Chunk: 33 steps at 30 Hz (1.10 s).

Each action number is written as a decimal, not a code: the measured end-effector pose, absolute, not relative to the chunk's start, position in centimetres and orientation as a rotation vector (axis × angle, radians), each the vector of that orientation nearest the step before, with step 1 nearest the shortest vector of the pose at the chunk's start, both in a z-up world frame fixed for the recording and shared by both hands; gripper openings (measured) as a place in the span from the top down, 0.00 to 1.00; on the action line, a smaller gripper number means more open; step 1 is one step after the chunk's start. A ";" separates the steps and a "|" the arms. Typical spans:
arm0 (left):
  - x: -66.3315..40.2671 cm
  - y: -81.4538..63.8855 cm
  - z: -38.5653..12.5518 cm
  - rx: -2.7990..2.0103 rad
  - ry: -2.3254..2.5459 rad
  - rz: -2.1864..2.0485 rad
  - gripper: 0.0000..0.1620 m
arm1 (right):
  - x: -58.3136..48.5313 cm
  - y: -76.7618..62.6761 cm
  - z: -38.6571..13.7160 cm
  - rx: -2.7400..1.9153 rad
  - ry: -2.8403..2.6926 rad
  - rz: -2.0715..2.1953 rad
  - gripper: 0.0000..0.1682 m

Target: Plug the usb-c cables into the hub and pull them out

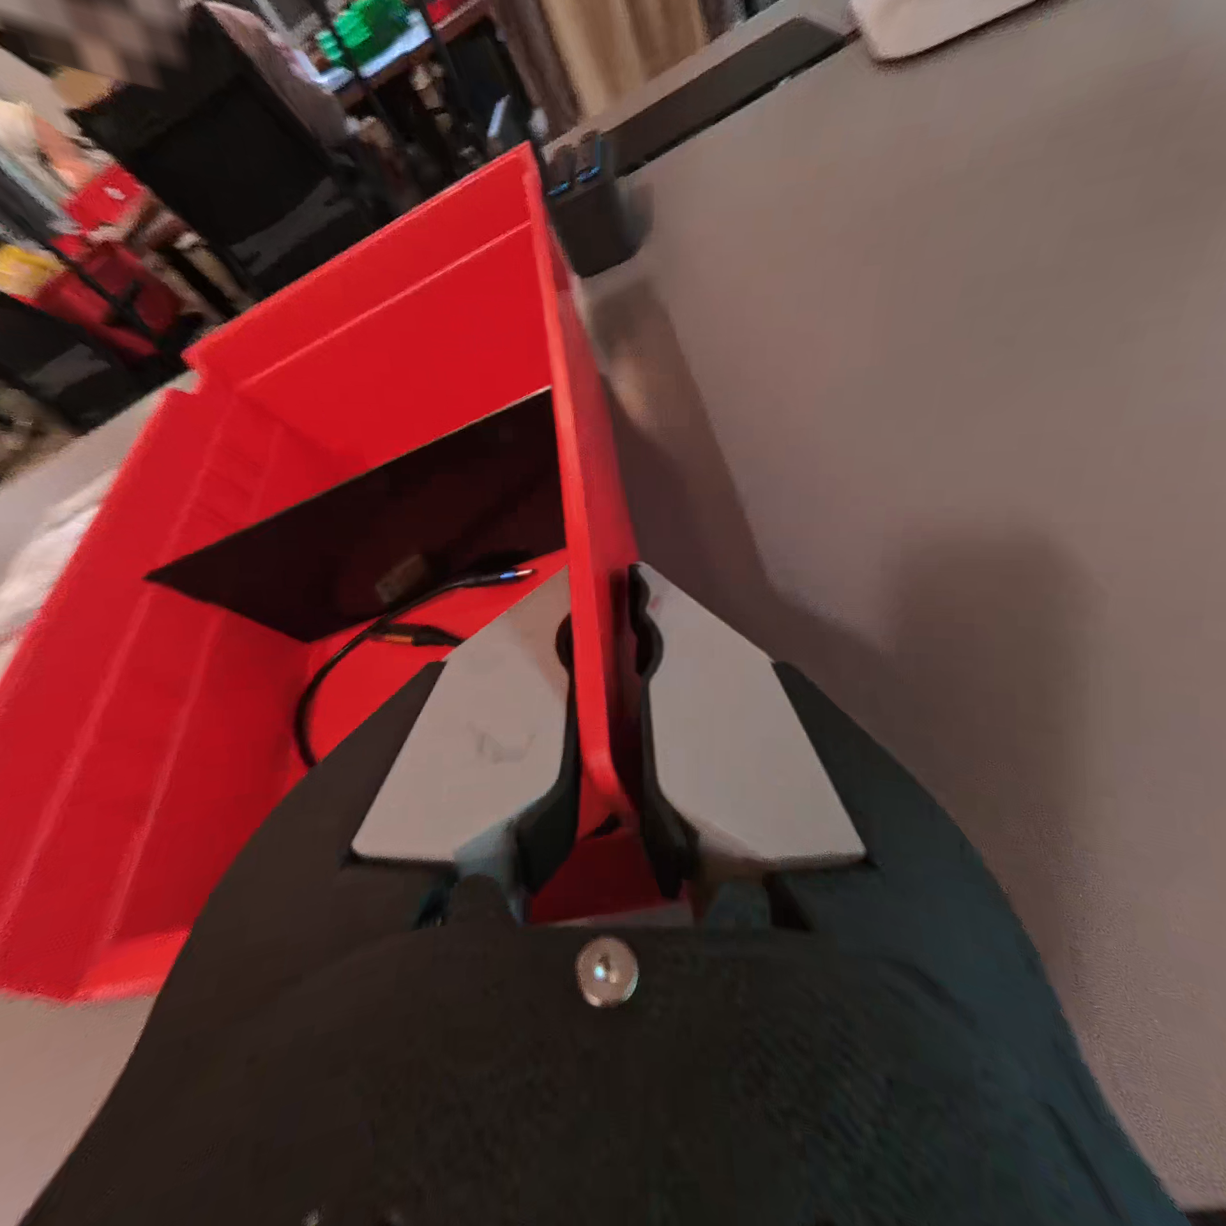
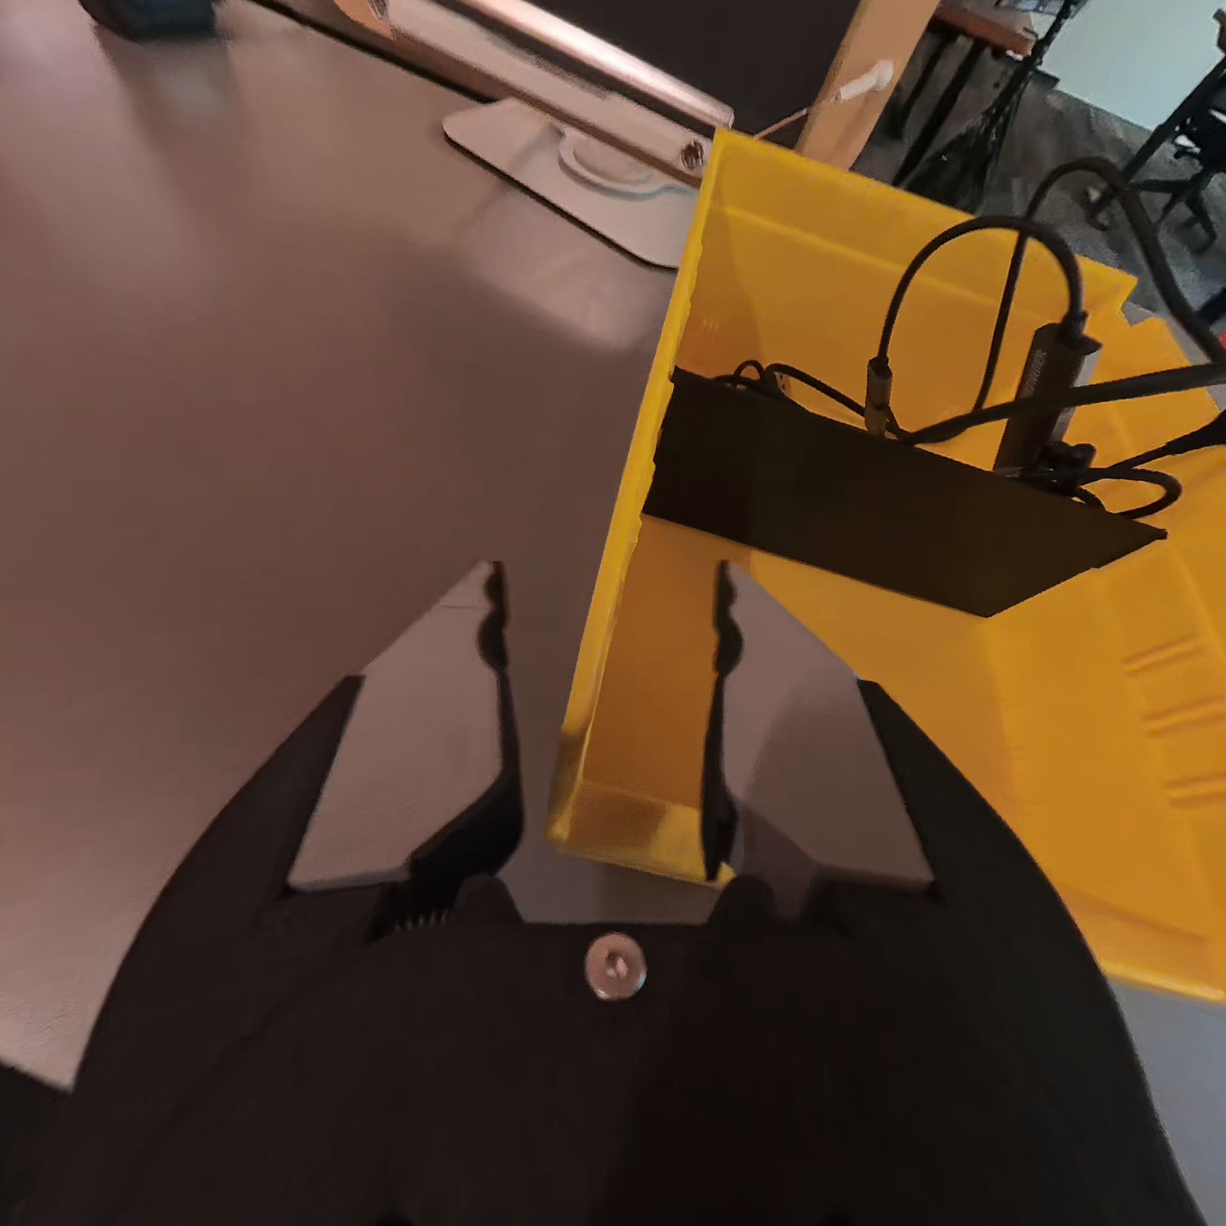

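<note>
Left tool [image 1: 600,577] matte black body, pale grey wedge fingers, black notched pads, silver screw, right tool [image 2: 607,564] alike

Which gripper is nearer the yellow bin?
Right. The right gripper has its open jaws straddling the yellow bin's wall; the left gripper clamps the red bin's wall.

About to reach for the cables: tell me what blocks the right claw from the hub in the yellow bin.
The right claw straddles the yellow bin side wall, open. A black divider stands across the bin before the hub and its cables.
</note>
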State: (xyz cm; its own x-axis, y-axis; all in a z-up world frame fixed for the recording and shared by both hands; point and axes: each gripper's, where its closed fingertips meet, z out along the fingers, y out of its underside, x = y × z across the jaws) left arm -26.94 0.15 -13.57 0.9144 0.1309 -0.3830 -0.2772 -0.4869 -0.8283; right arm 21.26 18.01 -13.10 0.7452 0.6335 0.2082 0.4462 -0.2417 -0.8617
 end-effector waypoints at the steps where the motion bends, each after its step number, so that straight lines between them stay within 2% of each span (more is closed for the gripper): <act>1: -27.2 0.1 -13.7 -2.042 0.122 0.509 0.94 | 21.2 18.3 -13.6 -1.888 -0.854 0.183 0.79; 2: -27.2 -0.1 -13.7 -2.051 0.126 0.481 0.95 | 20.9 18.4 -13.5 -1.865 -0.878 0.147 0.92; 4: -27.4 -0.7 -13.3 -2.044 0.144 0.421 0.96 | 21.7 18.6 -13.3 -1.870 -0.851 0.039 0.98; 12: -26.4 -7.5 -13.3 -1.771 0.603 0.580 0.95 | 22.0 14.8 -13.2 -1.765 -0.973 0.083 0.98; 23: -25.8 -10.4 -12.1 -1.721 0.598 0.688 0.96 | 20.0 14.0 -12.9 -1.798 -0.900 0.105 0.99; 28: -26.3 -9.4 -10.1 -1.778 0.399 0.616 0.96 | 14.2 12.5 -12.0 -1.804 -0.902 0.223 0.99; 33: -27.0 -10.3 -8.2 -1.761 0.322 0.601 0.96 | 3.1 7.7 -11.5 -1.747 -1.016 0.350 0.99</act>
